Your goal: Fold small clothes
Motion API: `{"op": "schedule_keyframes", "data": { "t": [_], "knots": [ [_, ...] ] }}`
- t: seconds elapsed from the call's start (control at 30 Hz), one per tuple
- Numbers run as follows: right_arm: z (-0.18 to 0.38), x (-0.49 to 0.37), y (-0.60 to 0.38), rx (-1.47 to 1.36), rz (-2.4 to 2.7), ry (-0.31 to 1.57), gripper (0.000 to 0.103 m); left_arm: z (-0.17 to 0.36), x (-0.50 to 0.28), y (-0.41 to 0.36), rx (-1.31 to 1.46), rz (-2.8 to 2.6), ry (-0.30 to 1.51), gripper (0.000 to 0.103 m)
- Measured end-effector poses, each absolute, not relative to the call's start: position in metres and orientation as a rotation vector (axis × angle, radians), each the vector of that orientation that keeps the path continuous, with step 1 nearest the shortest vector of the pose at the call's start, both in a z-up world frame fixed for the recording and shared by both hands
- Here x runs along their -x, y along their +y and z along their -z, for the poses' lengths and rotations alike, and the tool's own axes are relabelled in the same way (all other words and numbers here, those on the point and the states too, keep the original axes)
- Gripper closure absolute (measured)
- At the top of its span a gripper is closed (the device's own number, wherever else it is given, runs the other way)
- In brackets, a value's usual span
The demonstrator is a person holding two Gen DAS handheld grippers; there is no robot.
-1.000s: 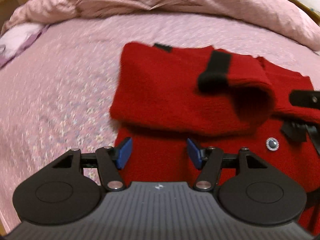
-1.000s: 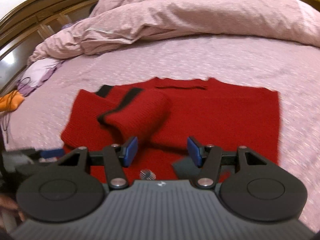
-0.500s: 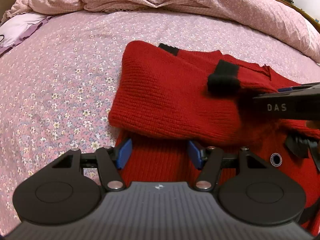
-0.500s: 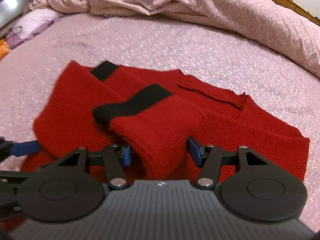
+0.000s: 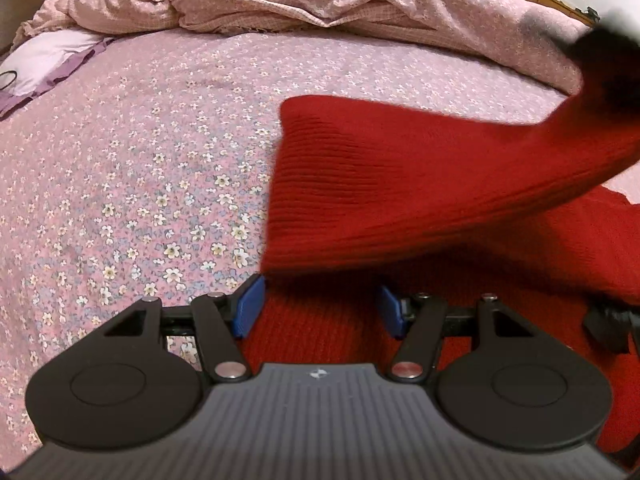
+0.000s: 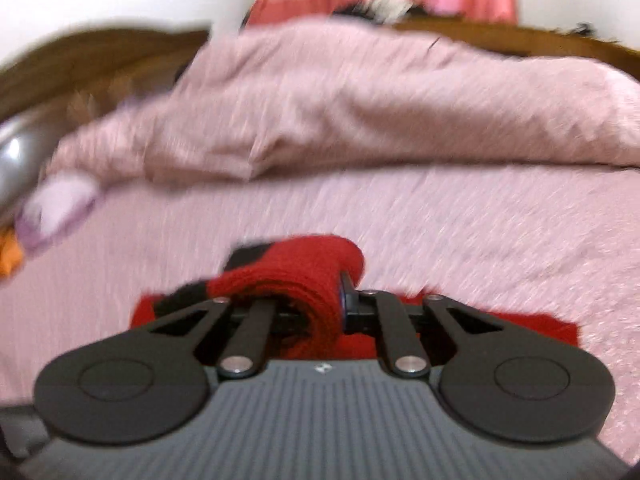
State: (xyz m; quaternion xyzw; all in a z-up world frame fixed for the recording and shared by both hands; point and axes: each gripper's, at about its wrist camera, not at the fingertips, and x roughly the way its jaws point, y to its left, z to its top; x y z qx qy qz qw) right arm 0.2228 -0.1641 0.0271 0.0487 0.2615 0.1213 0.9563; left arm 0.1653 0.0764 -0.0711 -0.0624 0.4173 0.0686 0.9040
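Red sweater (image 5: 420, 200) lies on the floral bedsheet (image 5: 140, 160), on the near side of the heaped pink duvet (image 5: 320, 4). One sleeve (image 6: 296, 276) is lifted off the body of the garment.

Right gripper (image 6: 304, 300): jaws closed down on a bunch of red knit near the sleeve's black cuff (image 6: 248, 254); the fabric is wadded between the pads. Left gripper (image 5: 318, 308): jaws spread wide, nothing between them, hovering low over the sweater's near part, blue pads (image 5: 250, 308) clear of the knit as far as I can tell.

Risks, my judgement:
- The grip takes a thick wad, not a clean edge. The knit could creep out under its own weight mid-carry.
- With the left gripper pinning nothing, pulling the sleeve across may drag the whole body and skew the fold.
- Right view is motion-blurred, so I suspect a fast swing; the cuff may overshoot.

View differences: the left camera shows the raised sleeve stretched up toward a dark blur at upper right, and the sheet's flower print in sharp detail. Only the right camera shows the actual clamp on the fabric, plus the wooden headboard (image 6: 100, 56) beyond the duvet.
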Motion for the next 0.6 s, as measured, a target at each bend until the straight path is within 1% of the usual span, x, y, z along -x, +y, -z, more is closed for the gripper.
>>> {"op": "schedule_keyframes", "data": {
  "t": [0.1, 0.2, 0.3, 0.37, 0.47, 0.6],
  "knots": [
    [-0.016, -0.218, -0.190, -0.186, -0.199, 0.508, 0.090, 0.073, -0.167, 0.074, 0.105, -0.157, 0.858, 0.037],
    [0.015, -0.219, -0.208, -0.244, -0.165, 0.577, 0.090, 0.075, -0.169, 0.074, 0.092, -0.170, 0.857, 0.037],
    [0.046, -0.217, -0.229, -0.330, -0.116, 0.650, 0.087, 0.077, -0.171, 0.077, 0.070, -0.201, 0.862, 0.037],
    [0.058, -0.216, -0.242, -0.407, -0.102, 0.686, 0.083, 0.079, -0.172, 0.087, 0.121, -0.200, 0.876, 0.037],
    [0.066, -0.206, -0.254, -0.442, -0.082, 0.709, 0.078, 0.076, -0.170, 0.095, 0.150, -0.198, 0.883, 0.037],
    [0.068, -0.189, -0.275, -0.458, -0.054, 0.715, 0.076, 0.074, -0.166, 0.097, 0.121, -0.207, 0.884, 0.037]
  ]
}}
